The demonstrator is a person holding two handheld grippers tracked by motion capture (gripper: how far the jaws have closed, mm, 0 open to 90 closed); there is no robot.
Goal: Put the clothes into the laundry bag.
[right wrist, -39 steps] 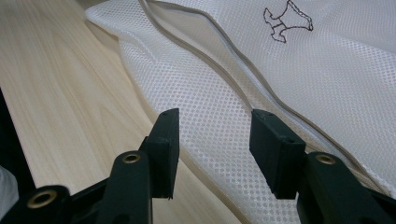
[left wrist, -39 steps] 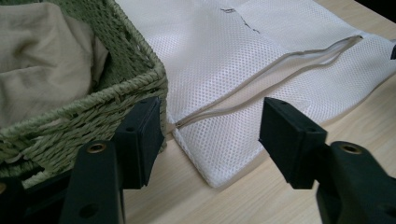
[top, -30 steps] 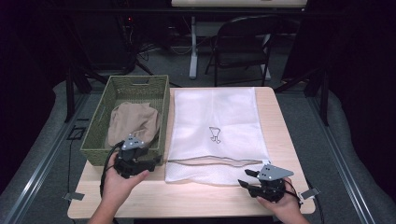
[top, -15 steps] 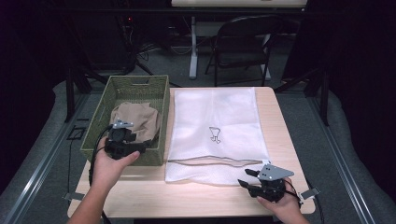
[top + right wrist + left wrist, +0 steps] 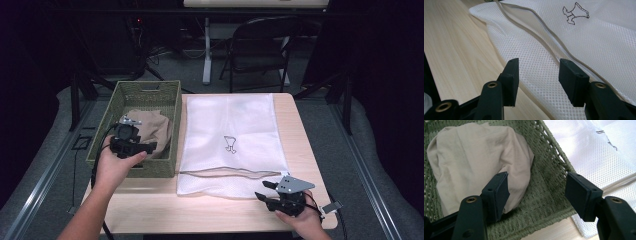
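The left gripper (image 5: 536, 195) hangs wide open and empty over the basket (image 5: 172, 107), just beside the beige cloth (image 5: 152, 127) lying inside. It could pinch the weave (one jaw sits off the cloth). The right gripper (image 5: 537, 80), open and empty, hovers over the mesh bag (image 5: 230, 125) on the table (image 5: 150, 205); a shallow pinch may lose that edge.

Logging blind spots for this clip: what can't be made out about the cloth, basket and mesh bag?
- Beige cloth: its underside and folds are hidden by its own bulk; garment type unclear in the left gripper view.
- Green basket: floor beneath the cloth is covered.
- White mesh bag: inside hidden by the mesh; far end cut off in the right gripper view.
- Bag's emblem: too small in the high view.
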